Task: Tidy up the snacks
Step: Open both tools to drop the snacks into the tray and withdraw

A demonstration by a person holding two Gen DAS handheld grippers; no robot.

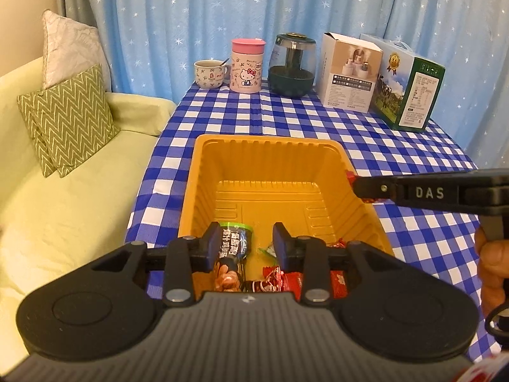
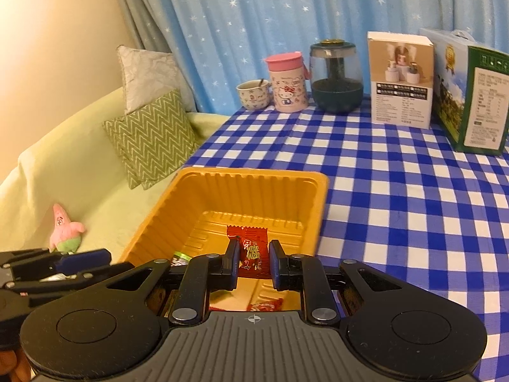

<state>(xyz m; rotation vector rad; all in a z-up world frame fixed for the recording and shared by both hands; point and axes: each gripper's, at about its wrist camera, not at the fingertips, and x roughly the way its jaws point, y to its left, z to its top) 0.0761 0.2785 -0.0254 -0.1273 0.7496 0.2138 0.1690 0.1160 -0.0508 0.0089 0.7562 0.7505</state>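
Red packet (image 2: 251, 252), white print, pinched upright in right tongs (image 2: 253, 259) over orange tray (image 2: 257, 176).

Occlusions, both wrist views

Gripper body covers the yellow ribbed plastic tray's (image 1: 203, 172) near end; red foil snack packets (image 1: 286, 278) there only partly visible. Green-and-white printed carton (image 2: 483, 108) clipped by right frame edge, label text unreadable.

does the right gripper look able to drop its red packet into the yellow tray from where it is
Probably yes. The right gripper holds the red packet over the yellow tray, whose floor beneath looks bare. The left gripper works at the near-left corner, apart from it.
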